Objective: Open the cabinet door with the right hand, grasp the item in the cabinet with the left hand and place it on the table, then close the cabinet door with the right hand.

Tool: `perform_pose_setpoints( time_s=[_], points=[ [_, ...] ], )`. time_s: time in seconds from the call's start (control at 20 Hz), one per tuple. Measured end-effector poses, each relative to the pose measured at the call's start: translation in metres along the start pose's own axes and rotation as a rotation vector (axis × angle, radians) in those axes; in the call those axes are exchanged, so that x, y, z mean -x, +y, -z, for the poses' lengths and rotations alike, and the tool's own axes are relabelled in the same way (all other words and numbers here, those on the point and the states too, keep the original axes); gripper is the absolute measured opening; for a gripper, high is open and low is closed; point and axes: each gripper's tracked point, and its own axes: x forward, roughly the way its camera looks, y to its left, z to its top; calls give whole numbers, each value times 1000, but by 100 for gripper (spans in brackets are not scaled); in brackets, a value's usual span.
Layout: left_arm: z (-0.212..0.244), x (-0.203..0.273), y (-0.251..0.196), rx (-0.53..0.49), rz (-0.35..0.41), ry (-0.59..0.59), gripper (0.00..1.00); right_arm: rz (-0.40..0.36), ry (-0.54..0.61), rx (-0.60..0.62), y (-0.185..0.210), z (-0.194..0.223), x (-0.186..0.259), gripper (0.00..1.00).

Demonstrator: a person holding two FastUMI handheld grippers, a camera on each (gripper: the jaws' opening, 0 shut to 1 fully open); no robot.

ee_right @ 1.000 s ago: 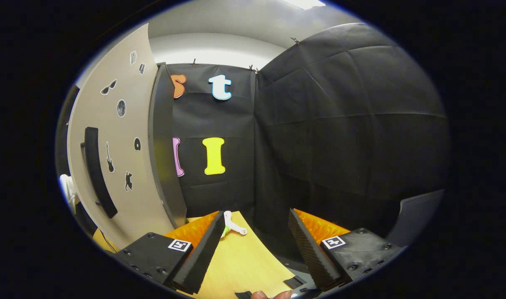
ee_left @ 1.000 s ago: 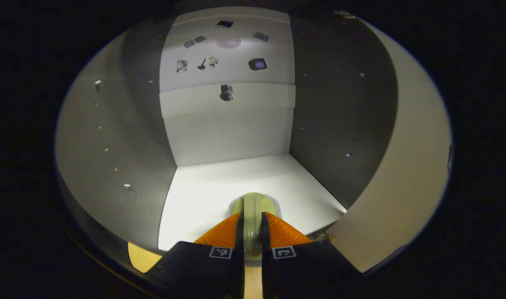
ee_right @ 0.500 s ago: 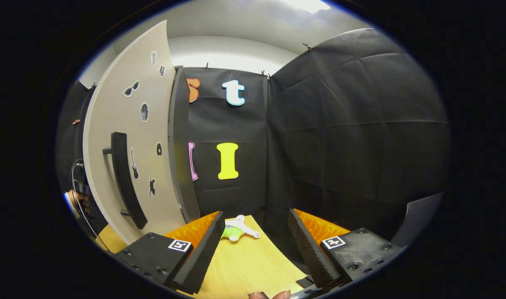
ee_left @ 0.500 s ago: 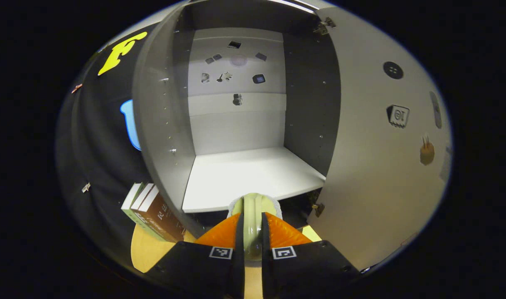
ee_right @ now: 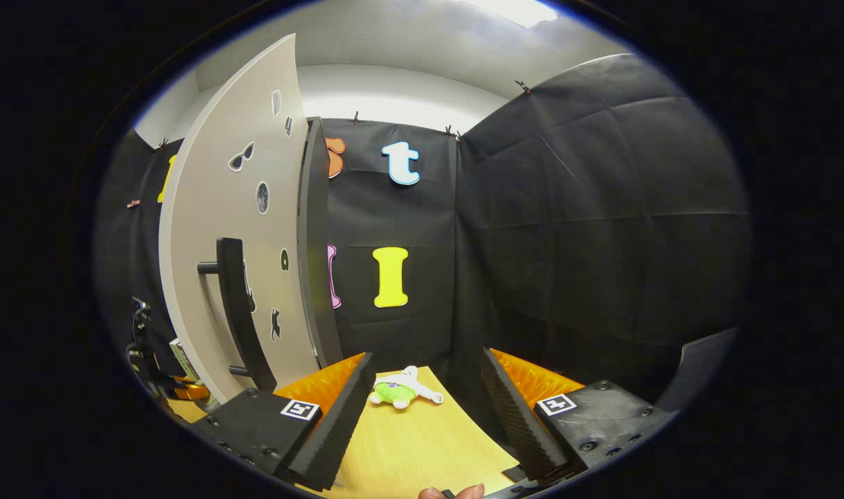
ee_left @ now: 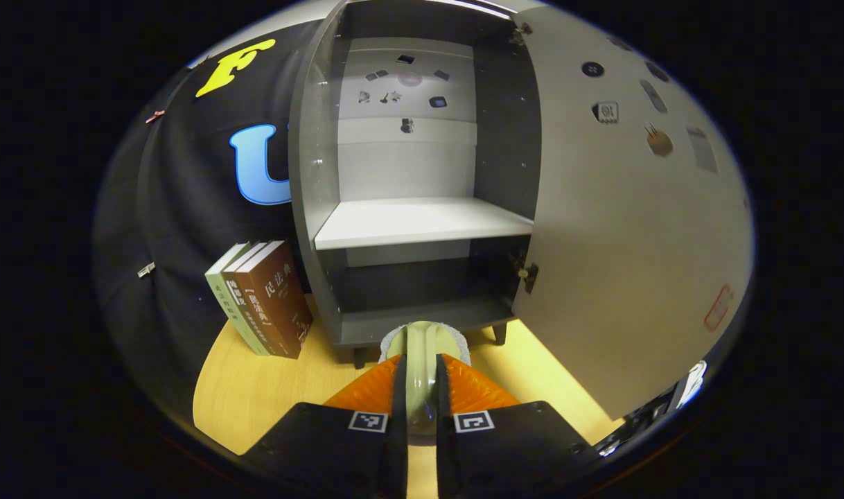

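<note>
Left gripper (ee_left: 420, 388): fingers nearly together, both pressing on a pale green item (ee_left: 422, 360) held between them at 6 o'clock of the left gripper view; item's far end pokes out beyond the fingertips, kind hard to tell from this angle.
Cabinet (ee_left: 415, 208): at 12 o'clock beyond the held item, standing on the table (ee_left: 256, 388); white shelf (ee_left: 422, 220) bare, dark lower compartment beneath it.
Cabinet door (ee_left: 623, 229): swung wide open, at 3 o'clock in the left gripper view; at 9 o'clock in the right gripper view, dark bar handle (ee_right: 238, 312) facing the camera.
Books (ee_left: 262, 298): at 8 o'clock, leaning just beside the cabinet's left wall.
Right gripper (ee_right: 422, 409): fingers spread well apart, gripping nothing, above the table, apart from the door handle.
Plush toy (ee_right: 401, 391): lying on the table at 6 o'clock, beyond the right fingers.
</note>
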Motion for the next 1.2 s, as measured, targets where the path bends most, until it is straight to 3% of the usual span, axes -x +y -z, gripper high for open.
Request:
perform_pose_setpoints(
  time_s=[0.4, 0.6, 1.2],
  points=[
    [113, -14, -11, 80, 5, 40, 20, -9, -11, 35, 14, -9, 0, 98],
    [153, -23, -19, 62, 14, 53, 20, -3, -12, 50, 16, -10, -3, 100],
    [217, -60, -31, 58, -55, 136, 21, -12, 15, 98, 15, -1, -23, 98]
  ],
)
